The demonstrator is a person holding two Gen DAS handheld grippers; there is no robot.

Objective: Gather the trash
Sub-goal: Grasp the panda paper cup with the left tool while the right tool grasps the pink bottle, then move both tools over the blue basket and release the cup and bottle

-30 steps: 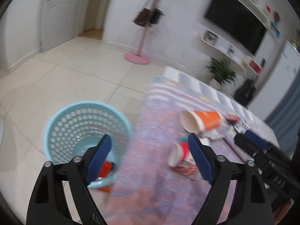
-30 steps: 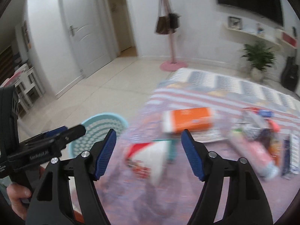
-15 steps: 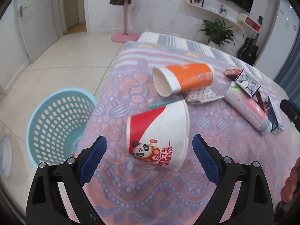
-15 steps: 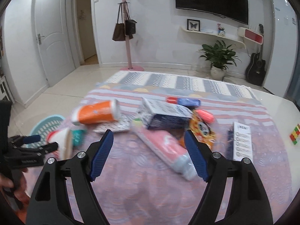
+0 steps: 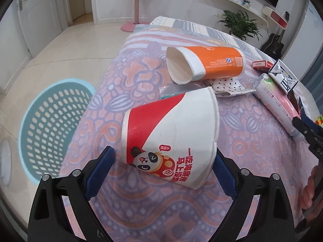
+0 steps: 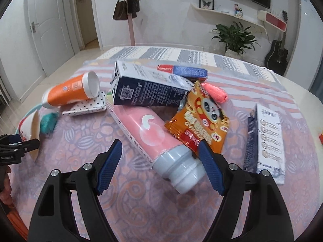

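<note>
My left gripper (image 5: 162, 171) is open, its blue pads on either side of a red-and-white panda paper cup (image 5: 171, 139) lying on its side on the patterned tablecloth (image 5: 141, 211). An orange paper cup (image 5: 206, 64) lies behind it. A light-blue perforated trash basket (image 5: 50, 119) stands on the floor to the left of the table. My right gripper (image 6: 160, 165) is open around the grey cap end of a pink tube (image 6: 149, 135). In the right wrist view the panda cup (image 6: 33, 129) and orange cup (image 6: 70, 91) lie at the left.
More litter lies on the table: a dark-blue carton (image 6: 147, 88), an orange snack bag (image 6: 201, 121), a white-and-blue box (image 6: 268, 141), a polka-dot pack (image 6: 86, 106), a red-and-blue box (image 6: 181, 70). A coat stand (image 5: 135, 4), door and potted plant (image 6: 234, 38) stand beyond.
Both grippers have moved forward and lower over the table. The left one now brackets the panda cup; the right one now brackets the pink tube's cap. Both stay open.
</note>
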